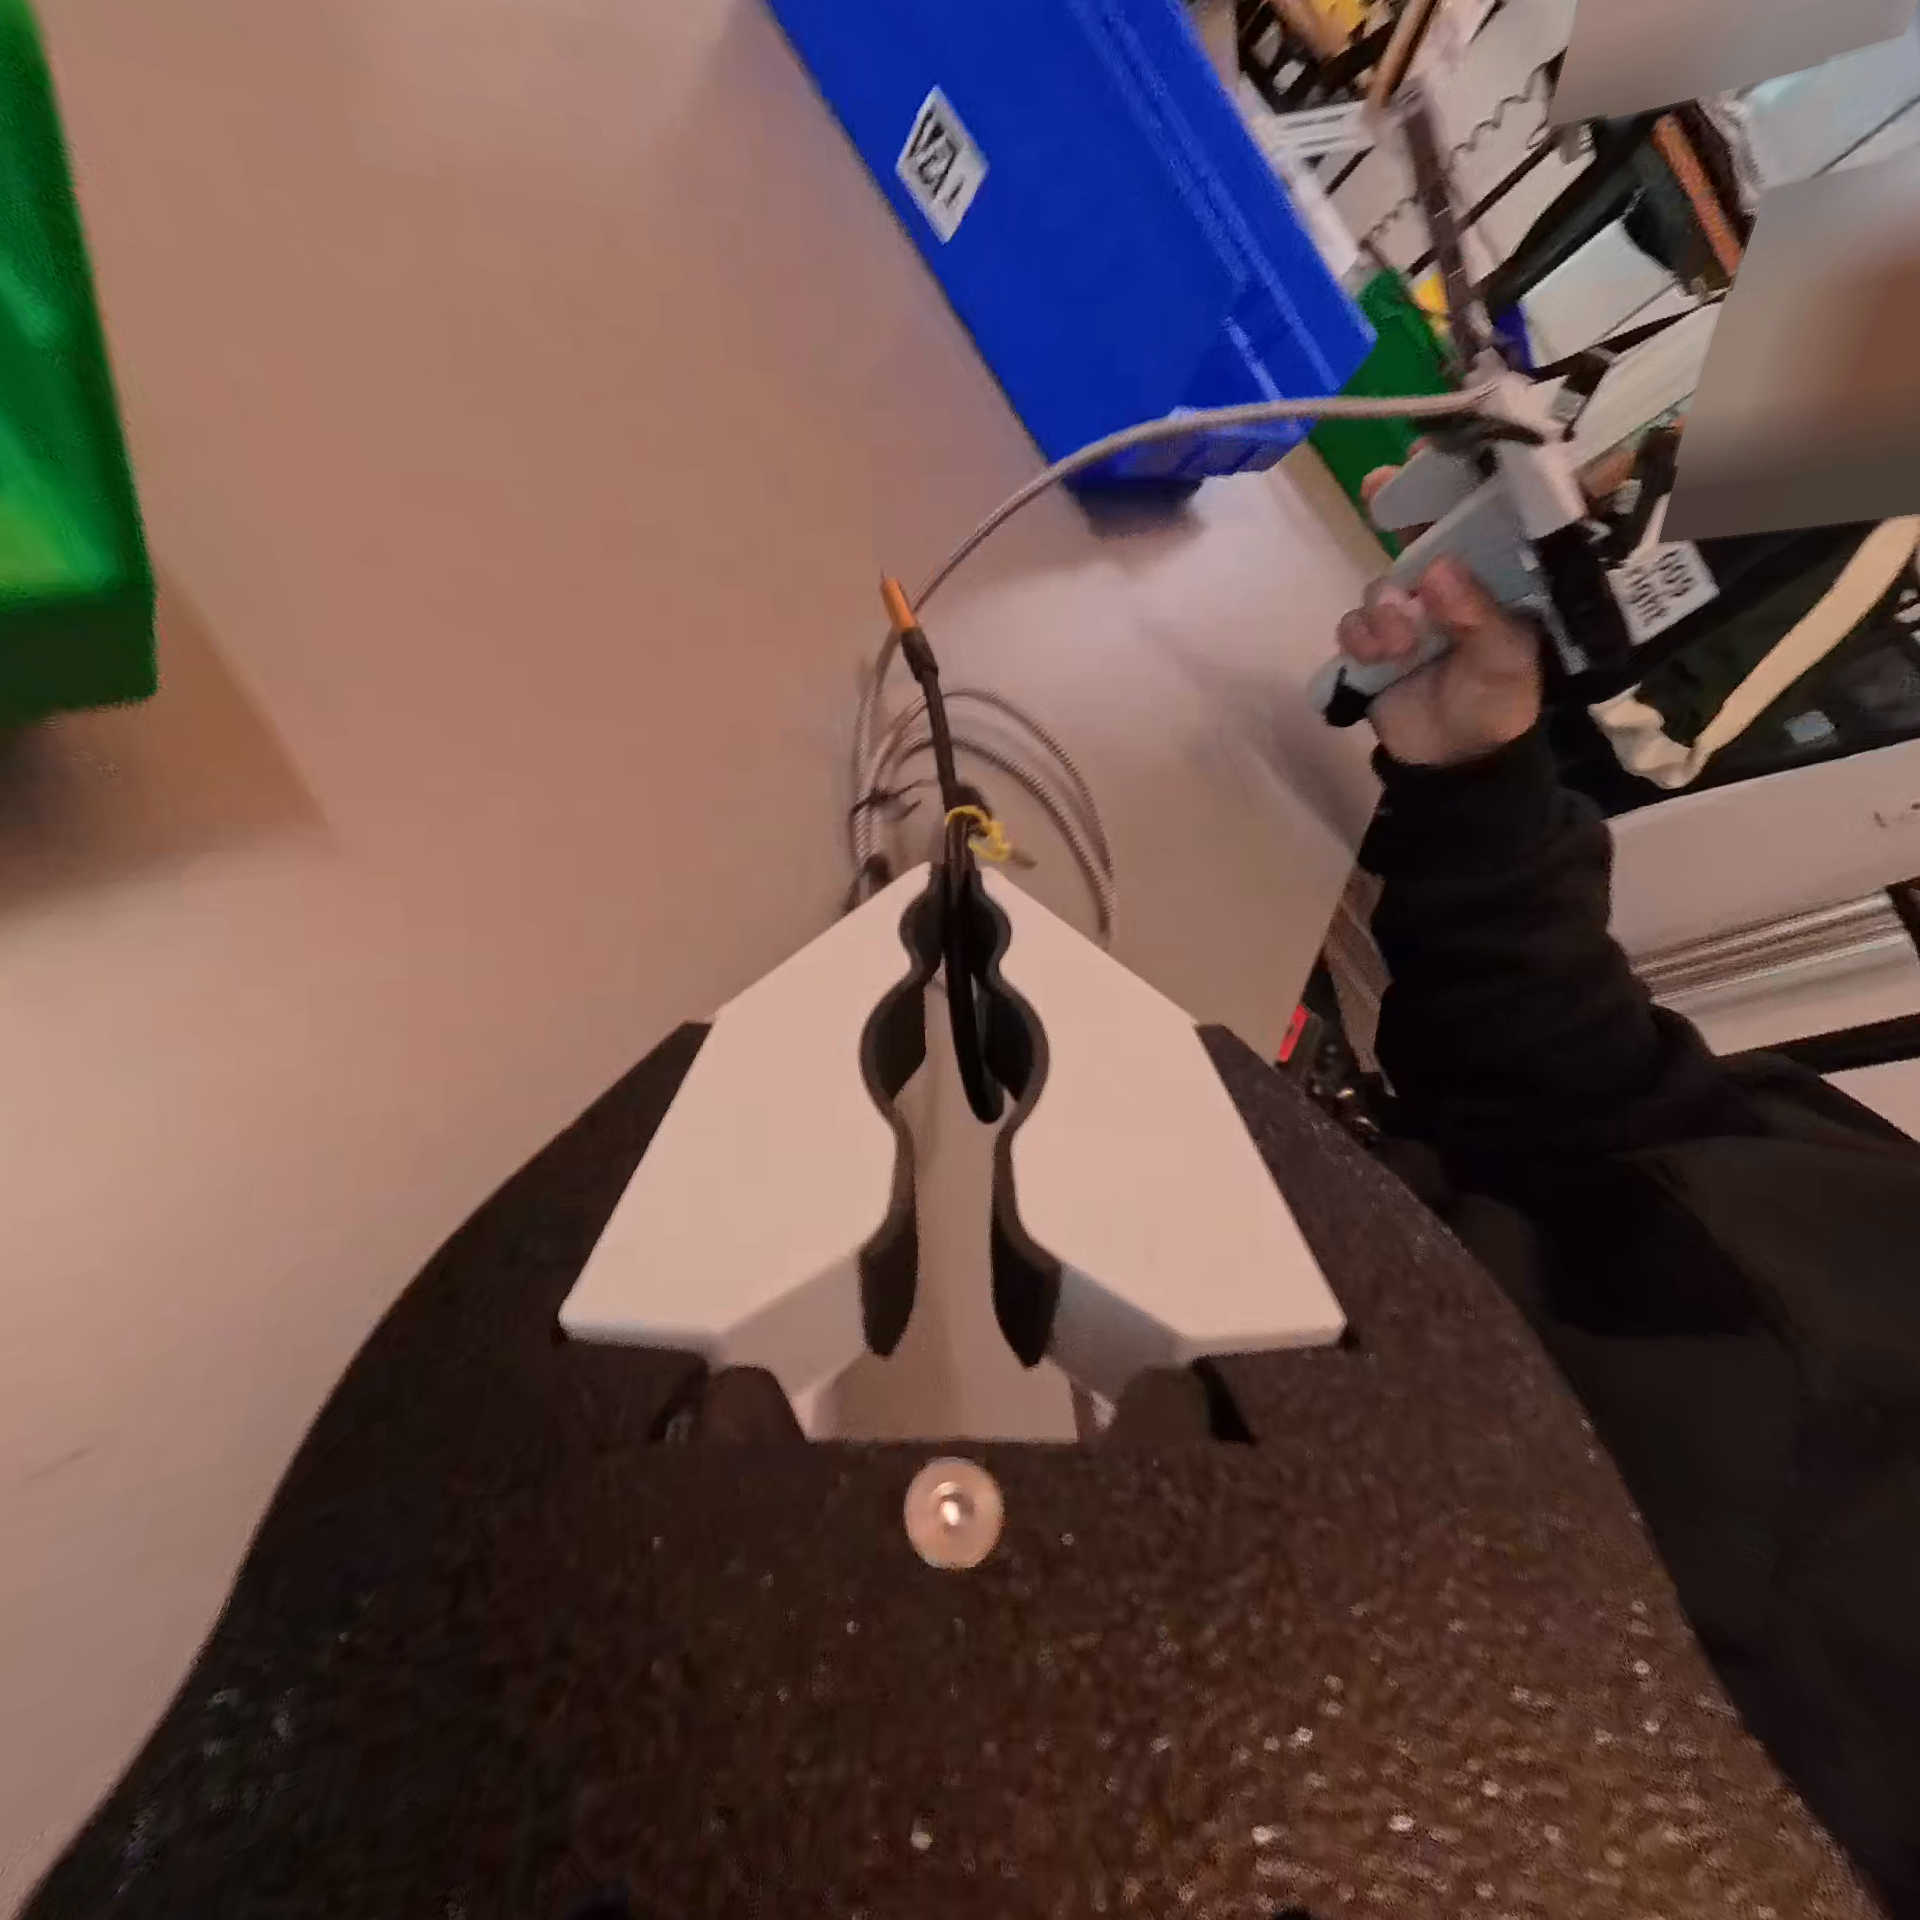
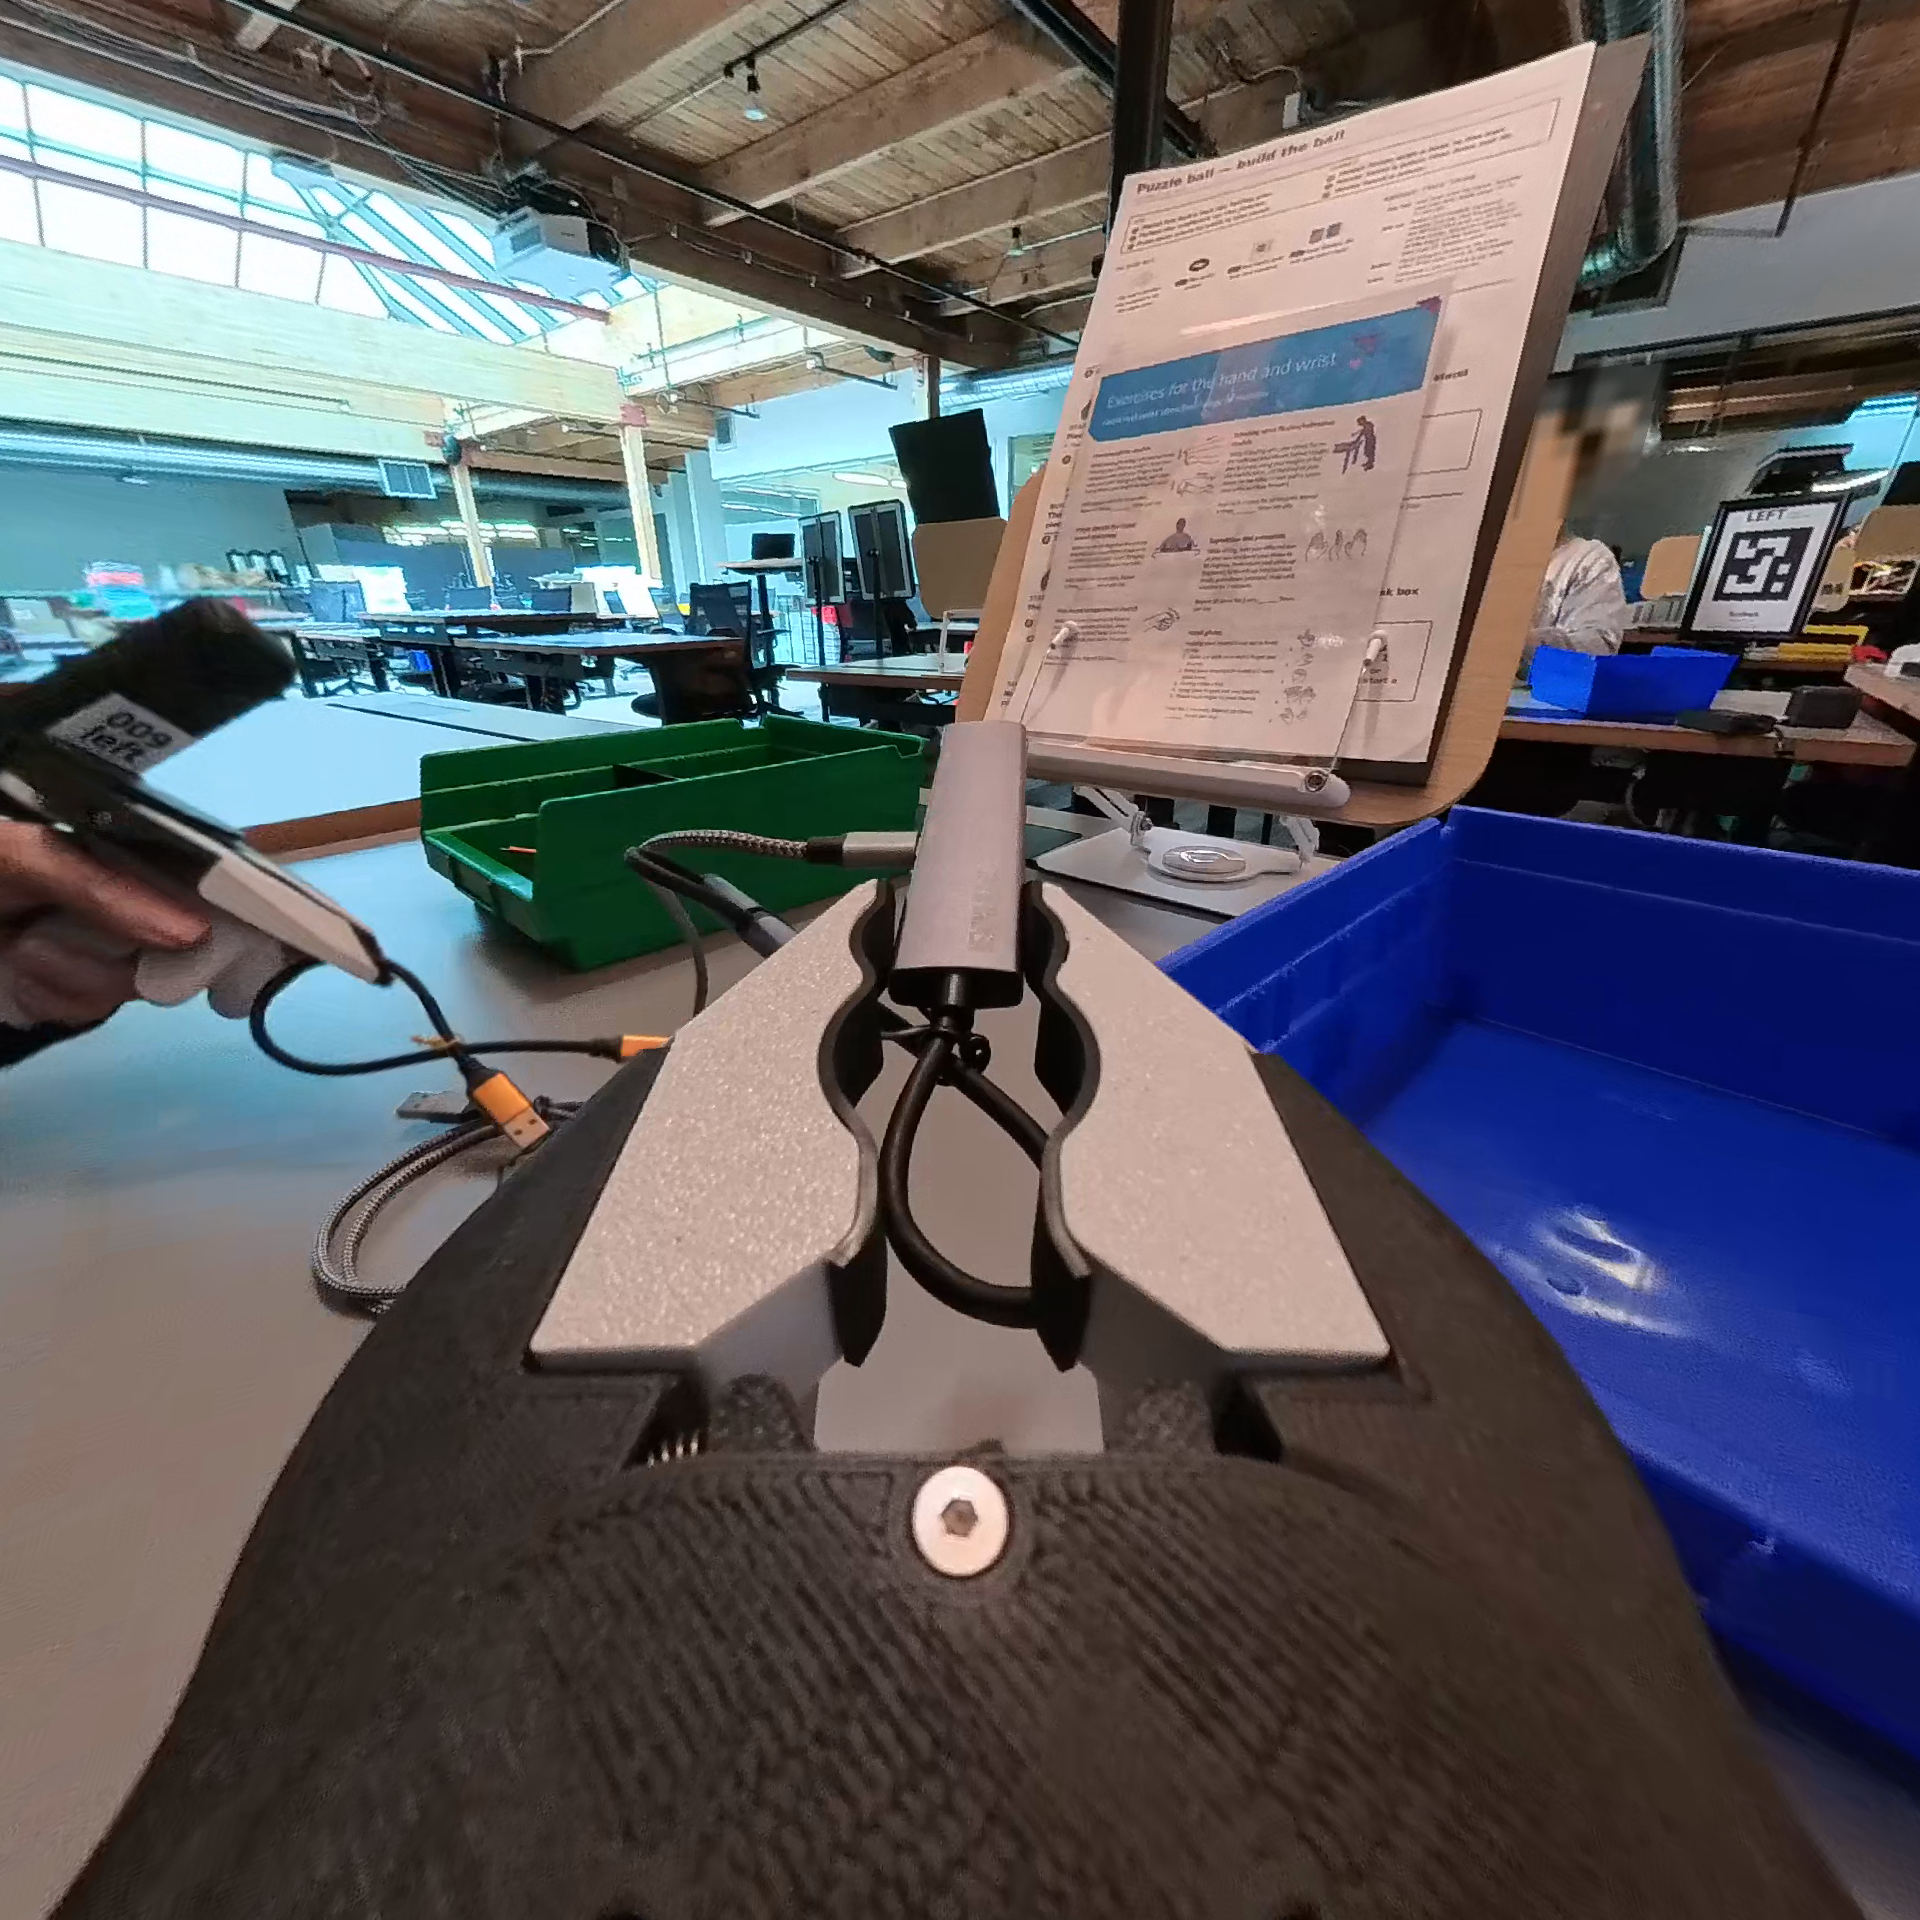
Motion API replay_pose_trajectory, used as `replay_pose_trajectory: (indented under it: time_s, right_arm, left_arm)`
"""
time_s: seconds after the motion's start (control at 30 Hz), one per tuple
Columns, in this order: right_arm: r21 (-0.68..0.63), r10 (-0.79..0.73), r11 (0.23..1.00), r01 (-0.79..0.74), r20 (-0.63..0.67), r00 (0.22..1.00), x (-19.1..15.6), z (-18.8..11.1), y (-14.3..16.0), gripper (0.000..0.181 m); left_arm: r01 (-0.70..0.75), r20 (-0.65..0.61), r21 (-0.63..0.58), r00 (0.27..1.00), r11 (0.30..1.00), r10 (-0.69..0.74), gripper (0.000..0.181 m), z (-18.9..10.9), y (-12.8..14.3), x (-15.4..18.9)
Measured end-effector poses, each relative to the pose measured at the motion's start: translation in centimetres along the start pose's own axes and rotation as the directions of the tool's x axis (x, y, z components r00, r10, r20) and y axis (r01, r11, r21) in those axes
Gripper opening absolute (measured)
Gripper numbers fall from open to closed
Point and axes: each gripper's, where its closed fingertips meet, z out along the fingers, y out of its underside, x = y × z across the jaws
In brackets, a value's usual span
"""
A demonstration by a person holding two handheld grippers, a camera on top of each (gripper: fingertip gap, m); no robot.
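Observation:
My left gripper (image 1: 951, 883) is shut on a thin black cable (image 1: 940, 727) with an orange plug (image 1: 896, 603) and a yellow tie, held above the table. My right gripper (image 2: 961, 914) is shut on a grey bar-shaped hub (image 2: 961, 831), which stands upright between the fingers. The hub's short black lead (image 2: 914, 1195) loops back between the fingers. A braided grey cable (image 2: 727, 844) is plugged into the hub's left side and trails to a coil on the table (image 2: 364, 1236). The left gripper (image 2: 364, 966) shows to the left, its cable's orange plug (image 2: 504, 1107) hanging close by.
A blue bin (image 2: 1558, 1039) sits right beside the right gripper, also seen in the left wrist view (image 1: 1091, 208). A green divided bin (image 2: 623, 831) stands behind on the grey table (image 2: 125, 1351). A document stand with papers (image 2: 1247, 520) rises behind the hub. About 30 centimetres separates my left fingertips from my right.

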Motion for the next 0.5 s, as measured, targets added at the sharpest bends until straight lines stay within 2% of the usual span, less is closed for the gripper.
replay_pose_trajectory:
  time_s: [0.07,0.13,0.17,0.23,0.27,0.4,0.5]
  right_arm:
    - [-0.001,0.003,1.0,-0.003,0.0,1.0,0.1,0.0,0.1,0.023]
    - [-0.003,0.004,1.0,-0.004,0.001,1.0,0.2,0.0,0.2,0.023]
    - [-0.004,0.005,1.0,-0.005,0.001,1.0,0.2,0.0,0.2,0.023]
    - [-0.007,0.005,1.0,-0.005,0.004,1.0,0.2,0.1,0.3,0.023]
    - [-0.007,0.006,1.0,-0.006,0.004,1.0,0.1,0.1,0.4,0.023]
    - [-0.01,-0.002,1.0,0.002,0.015,1.0,-0.3,0.3,0.4,0.023]
    - [-0.012,-0.014,1.0,0.014,0.02,1.0,-0.6,0.3,0.2,0.023]
  left_arm:
    - [0.003,0.056,-0.004,0.998,1.0,-0.003,0.001,-0.2,0.6,-1.4]
    - [-0.051,0.166,-0.032,0.985,0.998,0.055,0.001,-0.8,0.9,-2.9]
    - [-0.094,0.233,-0.057,0.967,0.994,0.105,0.007,-1.2,0.9,-3.6]
    - [-0.195,0.356,-0.077,0.911,0.978,0.21,0.03,-1.9,-0.2,-4.3]
    - [-0.263,0.389,-0.08,0.88,0.961,0.273,0.031,-1.8,-1.1,-3.9]
    - [-0.481,0.409,-0.141,0.768,0.865,0.493,0.032,0.9,-3.3,-2.0]
    - [-0.449,0.379,-0.203,0.784,0.87,0.492,0.028,3.9,-3.1,-2.6]
